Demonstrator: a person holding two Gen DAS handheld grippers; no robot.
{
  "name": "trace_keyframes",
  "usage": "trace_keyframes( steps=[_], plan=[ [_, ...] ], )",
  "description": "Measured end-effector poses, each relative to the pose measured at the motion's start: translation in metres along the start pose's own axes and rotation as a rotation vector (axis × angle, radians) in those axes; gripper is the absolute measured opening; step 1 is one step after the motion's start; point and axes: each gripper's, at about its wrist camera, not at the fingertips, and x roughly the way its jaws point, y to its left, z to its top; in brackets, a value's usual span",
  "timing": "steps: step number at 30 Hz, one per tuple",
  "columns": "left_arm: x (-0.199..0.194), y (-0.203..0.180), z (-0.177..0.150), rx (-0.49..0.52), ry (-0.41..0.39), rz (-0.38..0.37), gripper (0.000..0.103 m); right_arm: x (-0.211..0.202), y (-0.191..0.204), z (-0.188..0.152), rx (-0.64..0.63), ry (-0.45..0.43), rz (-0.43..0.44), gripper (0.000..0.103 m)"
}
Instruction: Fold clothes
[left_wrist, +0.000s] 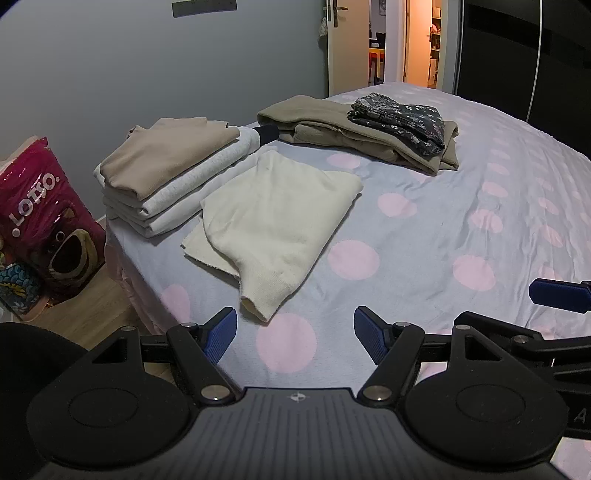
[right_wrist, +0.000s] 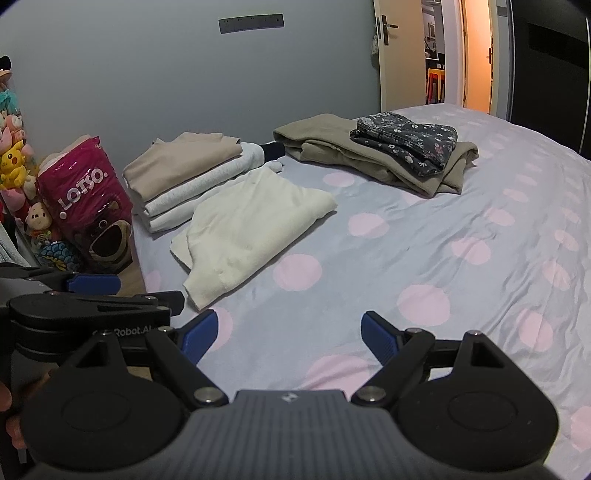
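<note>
Left tongs (left_wrist: 294, 334) and right tongs (right_wrist: 288, 336): matte black linkages, silver pivot screws, ribbed blue pads, grey ridged housings.

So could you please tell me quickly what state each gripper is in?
Left gripper: open, holding nothing.
Right gripper: open, holding nothing.

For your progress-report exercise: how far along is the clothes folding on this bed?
Done: a folded stack topped by a beige garment, and a floral piece on an olive garment. In hand: nothing; left gripper and right gripper are open. Left: the cream sweater looks folded but unstacked.
</note>
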Motion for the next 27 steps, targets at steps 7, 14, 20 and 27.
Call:
trace_keyframes(
  steps=[7, 14, 20, 27],
  plan=[
    [-0.0039, -0.0009, -0.0008, -0.005, -0.002, 0.006, 0.069, -0.0013, 0.0005, 0.001, -0.004, -0.003, 0.0, 0.086],
    [-0.0054, -0.0012, -0.0012, -0.006, -0.003, 0.01, 0.068, -0.0025, -0.0018, 0.0005, -0.004, 0.0, 0.005, 0.086],
    [-0.0051, -0.0011, -0.0002, -0.007, -0.002, 0.013, 0.068, -0.0026, -0.0013, 0.0007, -0.006, 0.001, 0.005, 0.086],
    [-0.0057, -0.0014, -0.0005, -0.01, 0.003, 0.018, 0.068, -0.0027, -0.0019, 0.0003, -0.006, 0.005, 0.009, 0.086]
  ],
)
